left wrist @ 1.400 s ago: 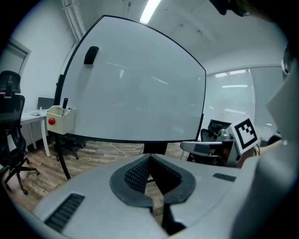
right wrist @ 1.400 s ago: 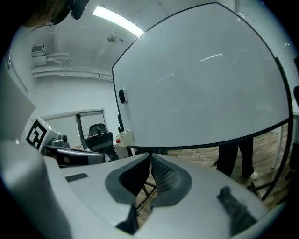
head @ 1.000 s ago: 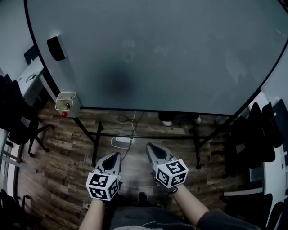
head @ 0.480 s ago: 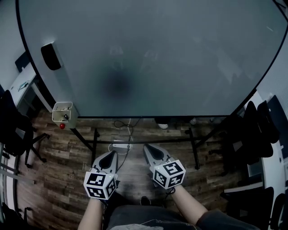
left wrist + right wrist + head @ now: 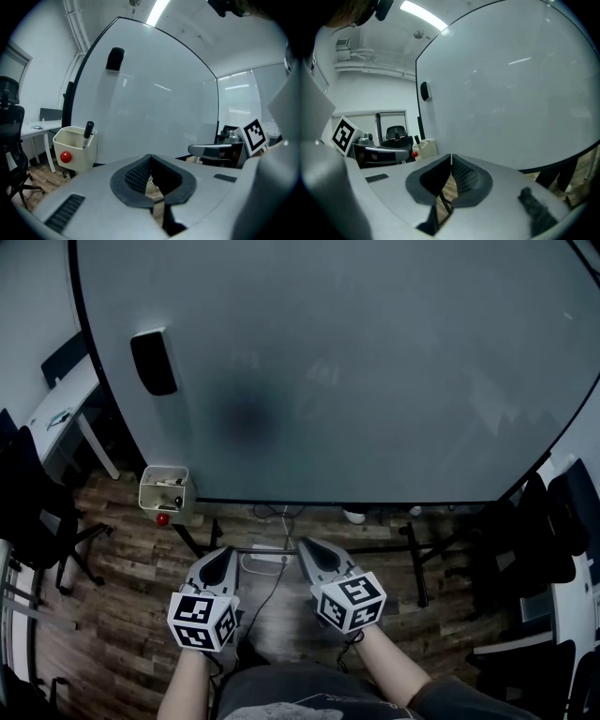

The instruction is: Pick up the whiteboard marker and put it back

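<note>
A black whiteboard marker (image 5: 87,131) stands upright in a cream holder box (image 5: 75,147) with a red magnet (image 5: 66,157) on its front, fixed at the whiteboard's lower left. In the head view the box (image 5: 165,493) lies ahead and left of my left gripper (image 5: 221,557). My left gripper (image 5: 150,156) is shut with nothing in it. Beside it my right gripper (image 5: 305,545) is also shut and empty; its jaws (image 5: 451,156) meet tip to tip. Both point at the large whiteboard (image 5: 356,362).
A black eraser (image 5: 154,362) sticks on the whiteboard's upper left. The board's black stand (image 5: 319,547) and a power strip with cables sit on the wooden floor ahead. Office chairs (image 5: 28,512) and a desk stand left; more chairs (image 5: 544,540) right.
The view has shifted left toward the holder box, which now sits closer and further right in the head view. Both grippers moved along with it and stayed shut.
</note>
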Motion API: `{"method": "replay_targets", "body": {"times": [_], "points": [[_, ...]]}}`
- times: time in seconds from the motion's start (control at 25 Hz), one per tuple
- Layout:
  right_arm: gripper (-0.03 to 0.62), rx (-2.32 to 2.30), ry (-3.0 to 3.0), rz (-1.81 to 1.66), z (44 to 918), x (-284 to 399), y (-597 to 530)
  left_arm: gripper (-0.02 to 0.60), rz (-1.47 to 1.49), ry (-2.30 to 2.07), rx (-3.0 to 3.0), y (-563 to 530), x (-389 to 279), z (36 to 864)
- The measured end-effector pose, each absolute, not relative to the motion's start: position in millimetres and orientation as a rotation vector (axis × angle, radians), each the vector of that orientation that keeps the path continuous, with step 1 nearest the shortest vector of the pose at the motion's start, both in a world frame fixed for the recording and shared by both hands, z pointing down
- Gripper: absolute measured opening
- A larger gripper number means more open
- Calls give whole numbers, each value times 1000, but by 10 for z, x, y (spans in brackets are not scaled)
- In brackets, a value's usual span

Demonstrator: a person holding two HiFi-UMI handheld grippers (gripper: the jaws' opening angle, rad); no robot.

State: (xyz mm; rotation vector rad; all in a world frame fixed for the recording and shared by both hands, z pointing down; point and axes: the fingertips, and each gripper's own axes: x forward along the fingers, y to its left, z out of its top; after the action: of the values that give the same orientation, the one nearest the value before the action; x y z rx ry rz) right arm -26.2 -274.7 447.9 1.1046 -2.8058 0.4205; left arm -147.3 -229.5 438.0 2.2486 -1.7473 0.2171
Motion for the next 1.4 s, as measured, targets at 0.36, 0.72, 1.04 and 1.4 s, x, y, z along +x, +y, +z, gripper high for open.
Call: {"method": "replay_targets", "body": {"times": [0.36, 0.72, 1.04, 1.4], "points": [[25, 956, -2877, 388, 4349, -1310, -2809, 14, 186, -1878, 2181, -2303, -2423, 4263], [25, 850, -2941, 392, 4346, -2091, -2842, 14, 191, -1904, 2195, -2395, -3014, 4244], [55, 782, -2945, 386, 4414, -2543, -2865, 14, 180, -1913, 2179, -2567, -3372, 4301], [137, 737, -2960, 360, 4410, -2852, -2926, 14, 208, -1858, 2210, -2687, -3471, 4350]]}}
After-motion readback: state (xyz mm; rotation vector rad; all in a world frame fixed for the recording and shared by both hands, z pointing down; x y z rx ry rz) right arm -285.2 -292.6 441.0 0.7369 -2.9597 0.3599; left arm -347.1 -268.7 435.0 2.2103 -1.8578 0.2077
